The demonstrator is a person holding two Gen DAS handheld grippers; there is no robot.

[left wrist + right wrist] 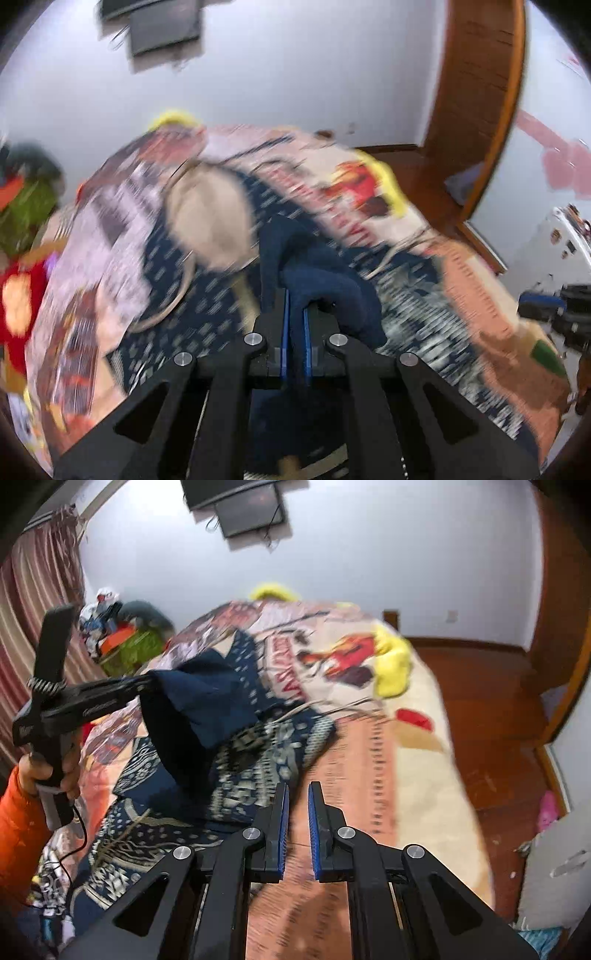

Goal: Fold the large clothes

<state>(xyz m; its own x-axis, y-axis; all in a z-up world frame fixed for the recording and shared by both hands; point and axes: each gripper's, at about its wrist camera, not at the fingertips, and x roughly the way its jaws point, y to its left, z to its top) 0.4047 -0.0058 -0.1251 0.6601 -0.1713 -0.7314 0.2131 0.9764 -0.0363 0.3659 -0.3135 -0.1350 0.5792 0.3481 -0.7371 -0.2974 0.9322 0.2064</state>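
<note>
Two black hand-held grippers with blue pads, one per hand

Nearest, in the right wrist view: right gripper (297, 786) pointed down over the bed, pads drawn almost together with only a slim gap, nothing between them, peach band of the blanket (354, 775) showing below

Nearest, in the left wrist view: left gripper (295, 295) clamped tight on a plain dark fold of the navy patterned garment (258, 760), cloth bunched over and around the fingertips and draped off to the right of them

Just beyond, at the left of the right wrist view: same left gripper seen from the side, raised above the bed, dark fold hanging from its tip; hand (51, 771) wrapped round the grip, orange sleeve (18, 830) below it, thin black cable (79, 834) looping down from the handle

Rest of the garment spread across the middle of the bed on the blanket, navy with white dots and bands, crumpled rather than flat, beige lining (207, 218) turned up on its far side; exact kind of garment hard to tell through the motion blur

Farther along the blanket: red and orange cartoon print, yellow plush shape (395, 664) at its right edge

Beside the bed on the right, wooden floor (491, 709); on the left, striped curtain (37, 590) and a heap of clutter (129, 646) against the wall

Farthest: white wall (369, 554) with a dark screen (251, 509) mounted high, wires dangling under it
</note>
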